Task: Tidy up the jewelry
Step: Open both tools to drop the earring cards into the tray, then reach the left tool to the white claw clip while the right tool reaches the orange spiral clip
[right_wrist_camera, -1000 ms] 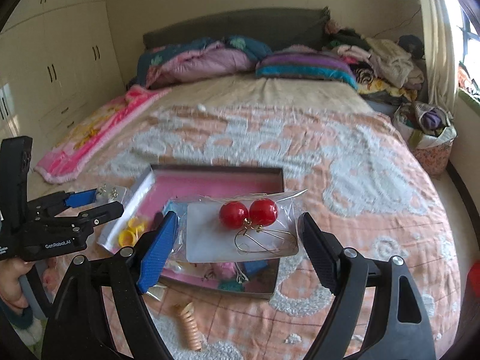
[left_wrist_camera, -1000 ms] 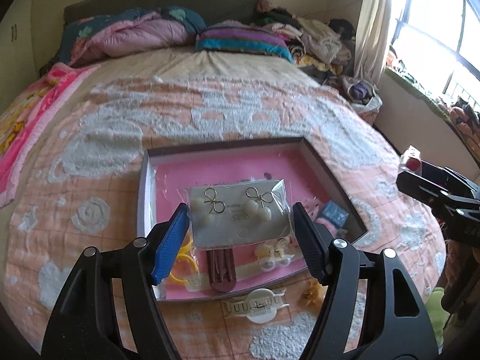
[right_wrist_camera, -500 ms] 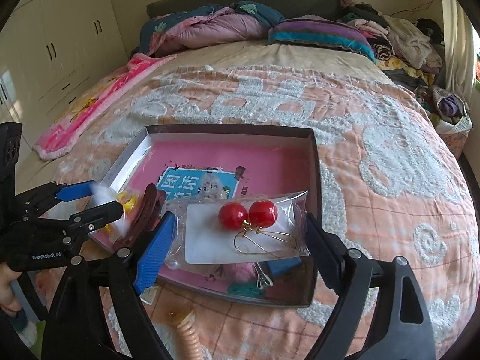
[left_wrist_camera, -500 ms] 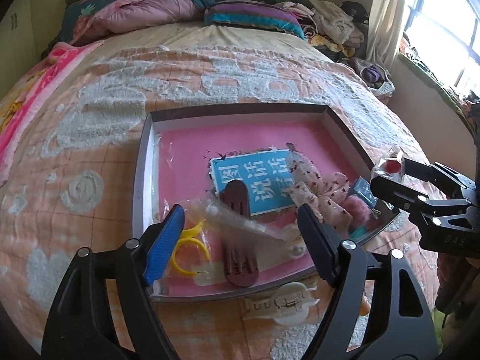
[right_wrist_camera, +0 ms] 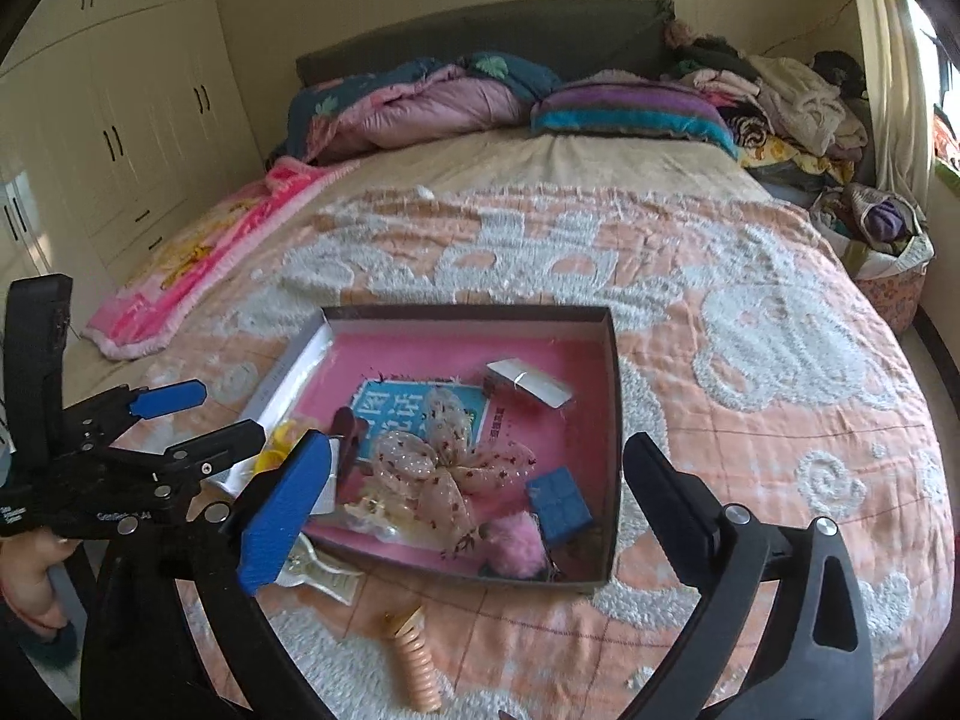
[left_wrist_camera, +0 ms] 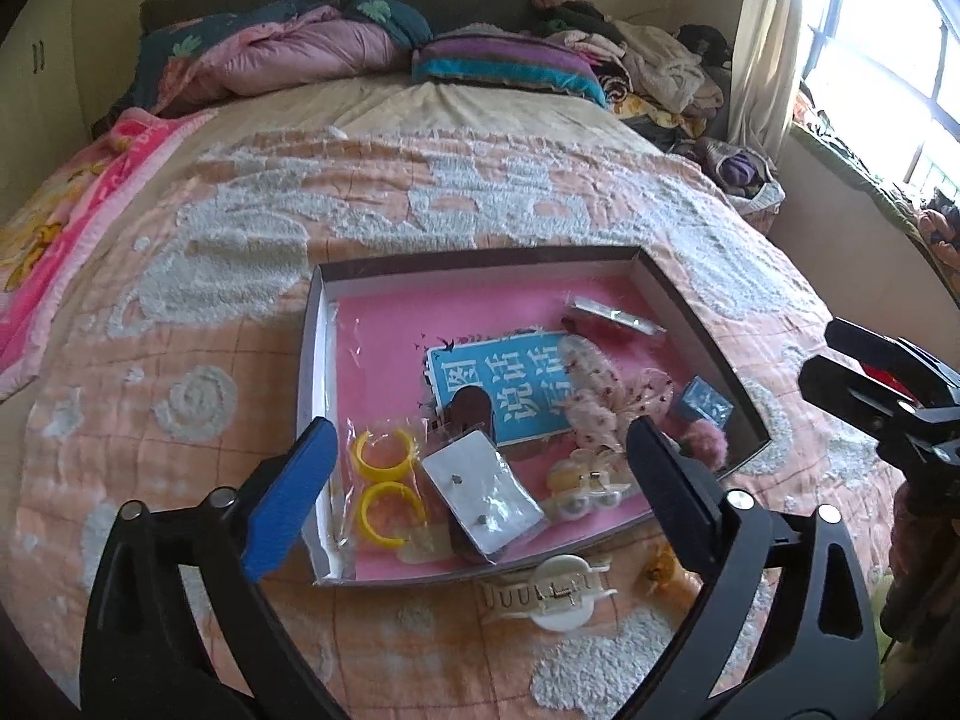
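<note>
Both grippers have just let their jaws swing wide with nothing between them: the left gripper (left_wrist_camera: 477, 471) hangs over the near left of the pink-lined box (left_wrist_camera: 678, 300), the right gripper (right_wrist_camera: 477, 489) over its near right. Left to right in the box lie yellow rings in a bag (left_wrist_camera: 384, 483) and a white earring card (left_wrist_camera: 483, 495) in slick film — light, bendy, best pinched by an edge. Next the gauzy bow (right_wrist_camera: 447, 474) is soft, and just outside the box a cream claw clip (left_wrist_camera: 549, 591) looks rigid — grip its body.
</note>
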`<state>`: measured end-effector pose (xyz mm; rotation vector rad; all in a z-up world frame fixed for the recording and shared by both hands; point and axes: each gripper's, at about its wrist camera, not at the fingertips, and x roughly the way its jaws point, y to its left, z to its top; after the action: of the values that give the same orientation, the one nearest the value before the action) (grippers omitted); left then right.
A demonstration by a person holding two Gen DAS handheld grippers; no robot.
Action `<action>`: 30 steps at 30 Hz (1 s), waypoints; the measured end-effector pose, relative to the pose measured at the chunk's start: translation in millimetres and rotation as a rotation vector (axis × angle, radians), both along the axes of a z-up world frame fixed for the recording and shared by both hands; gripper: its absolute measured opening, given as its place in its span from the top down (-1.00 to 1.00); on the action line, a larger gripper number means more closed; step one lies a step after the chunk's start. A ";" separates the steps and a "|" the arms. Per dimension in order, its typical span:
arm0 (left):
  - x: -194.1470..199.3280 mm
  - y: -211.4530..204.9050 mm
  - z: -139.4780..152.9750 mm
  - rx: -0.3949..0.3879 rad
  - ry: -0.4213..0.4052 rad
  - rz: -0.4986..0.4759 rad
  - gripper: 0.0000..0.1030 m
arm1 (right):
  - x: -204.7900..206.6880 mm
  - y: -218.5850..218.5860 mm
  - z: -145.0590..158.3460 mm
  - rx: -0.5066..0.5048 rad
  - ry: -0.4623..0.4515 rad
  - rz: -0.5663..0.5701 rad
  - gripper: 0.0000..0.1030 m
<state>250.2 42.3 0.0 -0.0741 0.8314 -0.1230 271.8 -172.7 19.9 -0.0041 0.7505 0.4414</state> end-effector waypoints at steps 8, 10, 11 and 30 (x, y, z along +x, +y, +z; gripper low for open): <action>-18.6 -0.4 20.3 0.008 -0.040 0.006 -0.81 | -33.0 -12.1 22.2 0.012 -0.057 -0.001 -0.90; -23.2 -0.6 22.5 0.010 -0.045 0.009 -0.81 | -39.6 -14.1 24.3 0.013 -0.062 0.002 -0.91; -25.2 -0.2 23.2 0.012 -0.047 0.010 -0.81 | -42.9 -15.0 25.2 0.012 -0.064 0.003 -0.91; -63.2 6.6 -2.7 0.029 0.015 0.034 -0.81 | -76.4 -18.2 -17.9 -0.039 0.020 0.029 -0.91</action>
<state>186.9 49.0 -2.7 -0.0616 0.8464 -0.0778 195.4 -190.9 1.9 -0.0470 0.7799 0.4547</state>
